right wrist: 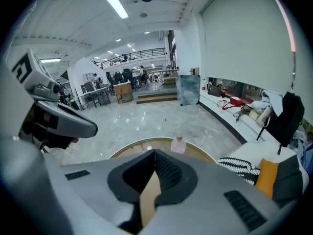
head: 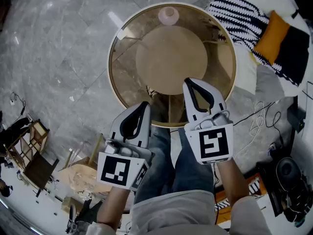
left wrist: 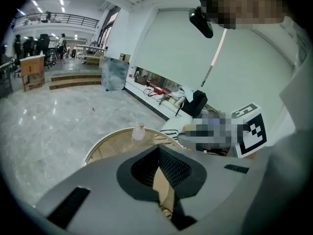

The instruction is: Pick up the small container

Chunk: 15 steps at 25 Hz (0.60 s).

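Both grippers, left (head: 145, 105) and right (head: 188, 82), hang side by side over the near edge of the round glass table (head: 112, 50). They point forward and down, jaws together and empty. Small container (head: 168, 15) stands at the far rim, well apart. It looks light, stiff and smooth, perhaps slippery. Best gripped across the body, below the neck.

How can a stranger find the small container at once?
Find the round glass-topped table with the golden rim on the grey marble floor. At its edge farthest from the person stands a small, pale pink, translucent container. It is rounded with a narrow top, and the only pink thing there.
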### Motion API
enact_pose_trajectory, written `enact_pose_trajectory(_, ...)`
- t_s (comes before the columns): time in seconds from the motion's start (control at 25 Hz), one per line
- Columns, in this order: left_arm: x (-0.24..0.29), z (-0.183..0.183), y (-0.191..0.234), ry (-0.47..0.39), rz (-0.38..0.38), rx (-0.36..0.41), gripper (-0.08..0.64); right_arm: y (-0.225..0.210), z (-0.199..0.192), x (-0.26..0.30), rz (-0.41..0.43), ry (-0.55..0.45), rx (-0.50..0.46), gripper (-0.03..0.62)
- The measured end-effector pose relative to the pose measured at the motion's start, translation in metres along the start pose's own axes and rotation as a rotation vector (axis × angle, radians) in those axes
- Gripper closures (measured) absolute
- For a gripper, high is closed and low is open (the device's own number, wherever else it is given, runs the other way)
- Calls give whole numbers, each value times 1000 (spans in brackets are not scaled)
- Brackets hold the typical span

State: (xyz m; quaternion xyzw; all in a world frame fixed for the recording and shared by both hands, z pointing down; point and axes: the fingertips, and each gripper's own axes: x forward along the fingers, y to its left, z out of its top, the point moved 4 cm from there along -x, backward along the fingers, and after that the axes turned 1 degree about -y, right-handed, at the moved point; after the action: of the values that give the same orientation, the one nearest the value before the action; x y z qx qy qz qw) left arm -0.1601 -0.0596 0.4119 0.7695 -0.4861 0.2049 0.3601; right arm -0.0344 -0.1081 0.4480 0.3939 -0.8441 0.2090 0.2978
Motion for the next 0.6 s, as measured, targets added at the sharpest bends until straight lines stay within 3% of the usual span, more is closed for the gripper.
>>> enact_pose_trajectory(0.6, 38, -5, 29, 15, -4, -14, 546, -8, -10, 64, 26, -9, -7, 577)
